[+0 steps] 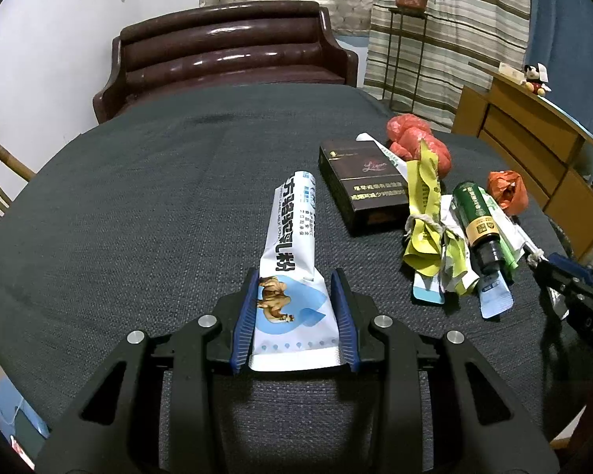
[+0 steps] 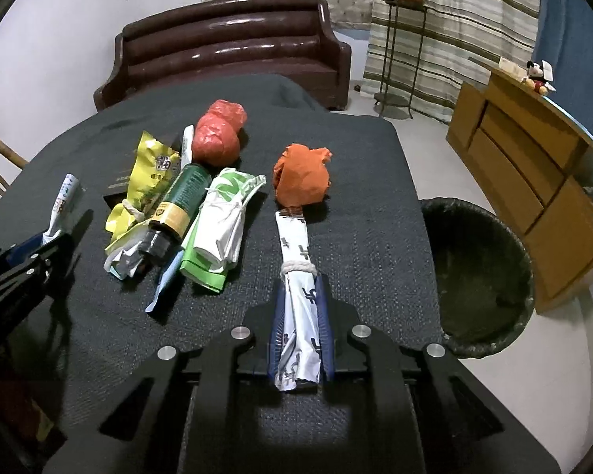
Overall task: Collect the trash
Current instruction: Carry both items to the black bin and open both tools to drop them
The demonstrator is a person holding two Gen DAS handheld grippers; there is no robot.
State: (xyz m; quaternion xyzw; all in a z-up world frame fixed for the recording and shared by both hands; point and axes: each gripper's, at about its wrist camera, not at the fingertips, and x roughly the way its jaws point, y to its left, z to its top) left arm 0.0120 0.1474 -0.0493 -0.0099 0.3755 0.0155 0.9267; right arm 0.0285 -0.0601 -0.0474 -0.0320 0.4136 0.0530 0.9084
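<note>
Our left tool (image 1: 294, 308) grips a white sachet (image 1: 292, 260) at lower centre. Our right tool (image 2: 300, 324) grips a string-tied wrapper (image 2: 298, 276) at lower centre; the bin (image 2: 478, 276) sits right of the worktop (image 2: 355, 181), other trash (image 2: 186, 205) left of centre.

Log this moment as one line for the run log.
left gripper: shut on milk powder sachet | right gripper: shut on tied white wrapper | bin: right of table
</note>
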